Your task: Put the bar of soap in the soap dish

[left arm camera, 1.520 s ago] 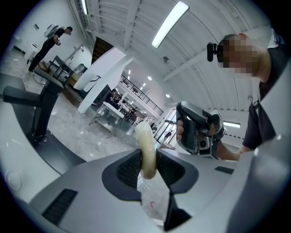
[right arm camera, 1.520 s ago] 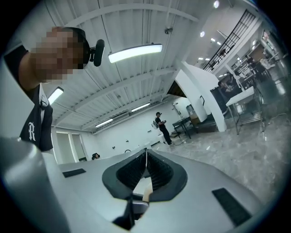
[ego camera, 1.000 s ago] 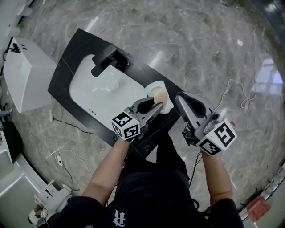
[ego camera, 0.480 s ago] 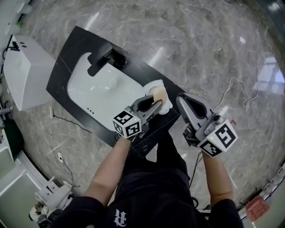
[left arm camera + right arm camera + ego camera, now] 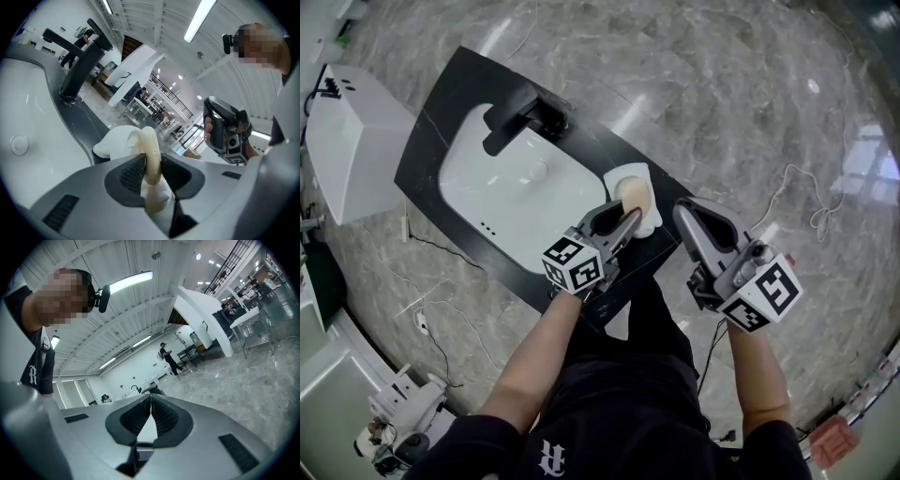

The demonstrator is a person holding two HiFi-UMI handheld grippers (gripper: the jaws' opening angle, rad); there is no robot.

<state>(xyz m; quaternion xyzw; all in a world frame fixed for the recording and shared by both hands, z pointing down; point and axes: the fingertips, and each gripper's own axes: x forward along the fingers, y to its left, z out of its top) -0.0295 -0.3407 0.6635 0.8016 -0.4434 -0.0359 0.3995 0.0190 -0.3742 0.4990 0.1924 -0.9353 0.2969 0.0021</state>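
Left gripper [image 5: 628,219] had its jaws clamped on the soap [image 5: 633,198], pads pressed to the bar's two flat faces, so it stood on edge. Right gripper [image 5: 682,208] hung just beside it, off the counter's near corner, jaws closed tip to tip with nothing between them [image 5: 150,401].

Under it all ran a grey marble floor [image 5: 722,84]. On that stood a black counter [image 5: 431,127] with a white basin [image 5: 511,202] sunk into it and a black tap [image 5: 518,123] at the far rim. The white dish [image 5: 622,174] sat on the counter just right of the basin. The soap hung right over the dish; from the left gripper's own view [image 5: 151,164] the dish [image 5: 112,140] showed close behind the bar [image 5: 149,145], though I couldn't tell whether they touched.
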